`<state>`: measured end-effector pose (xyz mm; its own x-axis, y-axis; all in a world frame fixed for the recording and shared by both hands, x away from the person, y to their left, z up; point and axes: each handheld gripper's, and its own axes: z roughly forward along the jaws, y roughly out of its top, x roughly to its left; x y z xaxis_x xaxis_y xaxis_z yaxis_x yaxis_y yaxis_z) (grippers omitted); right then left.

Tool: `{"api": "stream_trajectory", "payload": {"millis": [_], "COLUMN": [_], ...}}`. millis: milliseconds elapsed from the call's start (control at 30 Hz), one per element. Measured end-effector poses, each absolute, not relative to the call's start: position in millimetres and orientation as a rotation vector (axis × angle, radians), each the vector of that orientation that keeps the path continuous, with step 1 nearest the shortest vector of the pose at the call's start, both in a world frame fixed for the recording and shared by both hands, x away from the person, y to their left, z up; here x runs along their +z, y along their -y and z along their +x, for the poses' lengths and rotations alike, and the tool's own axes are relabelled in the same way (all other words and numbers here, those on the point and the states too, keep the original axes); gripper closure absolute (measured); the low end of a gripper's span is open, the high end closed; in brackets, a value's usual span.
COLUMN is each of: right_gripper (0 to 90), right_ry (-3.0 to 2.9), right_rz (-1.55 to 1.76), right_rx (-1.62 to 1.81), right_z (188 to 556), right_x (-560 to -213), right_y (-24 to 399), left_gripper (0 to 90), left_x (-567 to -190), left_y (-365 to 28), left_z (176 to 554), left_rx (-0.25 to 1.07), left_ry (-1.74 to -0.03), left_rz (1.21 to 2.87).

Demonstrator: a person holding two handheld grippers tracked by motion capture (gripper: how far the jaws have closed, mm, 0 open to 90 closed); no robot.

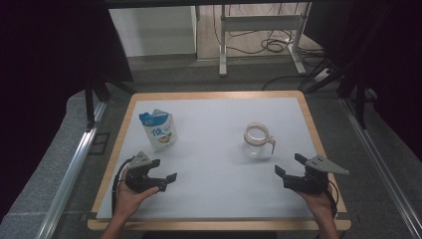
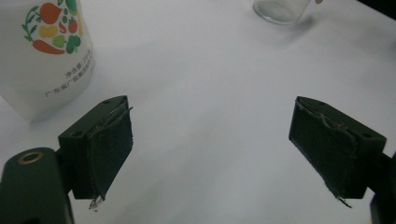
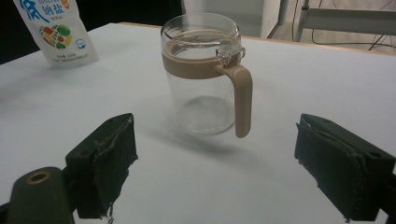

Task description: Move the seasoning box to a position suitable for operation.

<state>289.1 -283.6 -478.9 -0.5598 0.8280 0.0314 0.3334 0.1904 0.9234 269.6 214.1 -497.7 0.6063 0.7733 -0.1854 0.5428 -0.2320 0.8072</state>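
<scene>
Both grippers' jaws gape, empty — glass jar (image 3: 201, 88) ahead of right gripper (image 1: 294, 168), untouched.

The white pouch (image 3: 56, 30) carries blue characters "纳盐" above a vegetable picture; smaller print unreadable.

pouches: 1, white salt pouch (image 1: 159, 130) with blue top | jars: 1, clear glass jar (image 1: 258, 140) with tan collar and handle | hand-held grippers: 2, left hand-held gripper (image 1: 161, 175), right hand-held gripper (image 1: 288, 166) | hands: 2 | benches: 1, white-topped bench (image 1: 214, 164)
</scene>
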Motion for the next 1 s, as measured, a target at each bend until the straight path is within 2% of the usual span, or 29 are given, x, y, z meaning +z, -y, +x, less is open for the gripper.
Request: {"api": "stream_trajectory", "payload": {"millis": [367, 600, 1000], "right_gripper": [13.2, 13.2, 9.7], "right_ry": [-1.999, -2.015, -2.107], "right_rz": [1.063, 1.012, 1.014], "right_rx": [1.346, 1.329, 1.266], "right_z": [289, 295, 344], "right_x": [-478, -463, -426], "right_y": [285, 280, 263], "left_gripper": [14.5, 14.5, 14.6], "left_x": [-500, -505, -509], "left_y": [-220, -217, -215], "left_z": [271, 272, 275], "left_rx": [0.315, 0.281, 0.238], "left_ry": [-1.050, -1.037, -1.035], "left_rz": [1.907, 1.928, 1.934]}}
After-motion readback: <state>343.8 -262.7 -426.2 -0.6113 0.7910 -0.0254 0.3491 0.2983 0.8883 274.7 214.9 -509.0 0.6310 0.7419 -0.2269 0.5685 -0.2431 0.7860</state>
